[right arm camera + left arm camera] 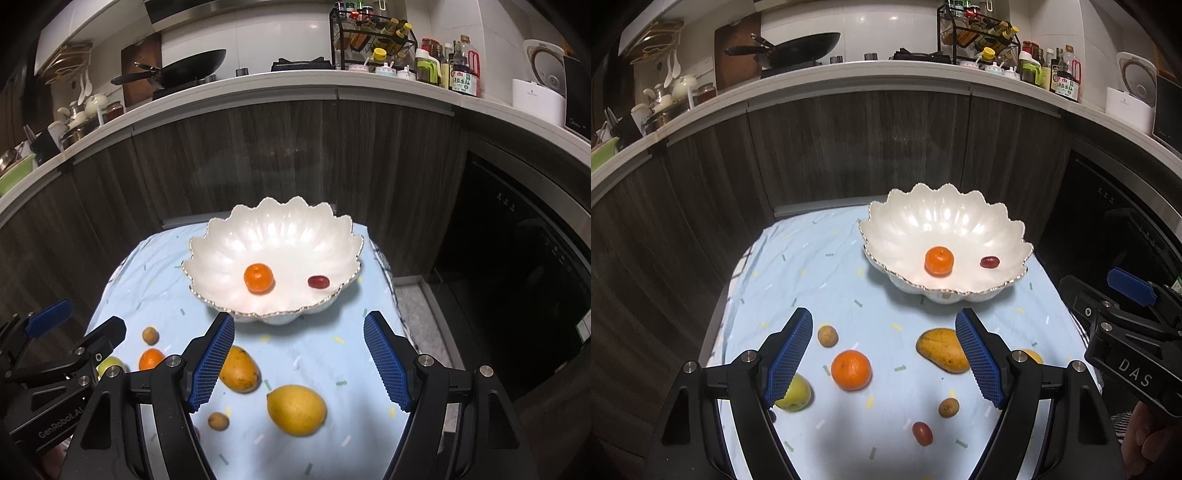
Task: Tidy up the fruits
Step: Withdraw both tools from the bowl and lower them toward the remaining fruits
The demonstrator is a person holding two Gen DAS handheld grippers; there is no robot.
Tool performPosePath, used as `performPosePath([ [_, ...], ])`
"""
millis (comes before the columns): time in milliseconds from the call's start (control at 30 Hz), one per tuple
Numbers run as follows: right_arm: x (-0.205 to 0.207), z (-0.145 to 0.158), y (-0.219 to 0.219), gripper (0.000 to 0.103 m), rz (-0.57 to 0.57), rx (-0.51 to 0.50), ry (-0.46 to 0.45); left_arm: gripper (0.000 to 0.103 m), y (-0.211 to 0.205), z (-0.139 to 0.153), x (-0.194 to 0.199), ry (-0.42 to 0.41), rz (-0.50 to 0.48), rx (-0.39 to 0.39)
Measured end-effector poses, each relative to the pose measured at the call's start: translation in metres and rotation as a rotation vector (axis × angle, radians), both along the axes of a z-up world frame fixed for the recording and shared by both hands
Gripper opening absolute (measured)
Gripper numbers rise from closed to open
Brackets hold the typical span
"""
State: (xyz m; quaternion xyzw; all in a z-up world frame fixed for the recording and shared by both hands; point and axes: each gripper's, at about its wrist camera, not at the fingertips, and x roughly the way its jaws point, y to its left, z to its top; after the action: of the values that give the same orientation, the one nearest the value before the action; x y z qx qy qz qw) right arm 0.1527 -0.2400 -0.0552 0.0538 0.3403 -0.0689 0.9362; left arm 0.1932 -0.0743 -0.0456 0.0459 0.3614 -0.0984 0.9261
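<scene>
Fruit part in the bowl (pixel 945 218), part loose on the cloth (pixel 820 266).

In the bowl: a tangerine (pixel 939 260) and a red grape (pixel 989 261), apart. On the cloth nearer: orange (pixel 851 370), mango (pixel 942 350), lemon (pixel 296 409), green apple (pixel 796 394), two longans (pixel 827 335) (pixel 948 407), a second grape (pixel 922 433). Left gripper (pixel 884 356) above the orange, fingers (pixel 788 356) wide, holding nothing. Right gripper (pixel 300 360) above lemon and mango, fingers (pixel 212 363) wide, empty. Kitchen cabinets (pixel 849 147) behind.
</scene>
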Motion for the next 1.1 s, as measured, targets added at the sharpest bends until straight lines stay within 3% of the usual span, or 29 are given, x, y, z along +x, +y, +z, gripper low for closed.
performPosePath([
  [433, -0.012, -0.034, 0.002, 0.073, 0.004, -0.006, 0.046, 0.079, -0.003, -0.039, -0.014, 0.064, -0.013, 0.035],
  [1100, -0.021, -0.072, -0.003, 0.073, 0.000, -0.002, 0.080, 0.079, -0.012, -0.077, -0.034, 0.113, -0.034, 0.061],
])
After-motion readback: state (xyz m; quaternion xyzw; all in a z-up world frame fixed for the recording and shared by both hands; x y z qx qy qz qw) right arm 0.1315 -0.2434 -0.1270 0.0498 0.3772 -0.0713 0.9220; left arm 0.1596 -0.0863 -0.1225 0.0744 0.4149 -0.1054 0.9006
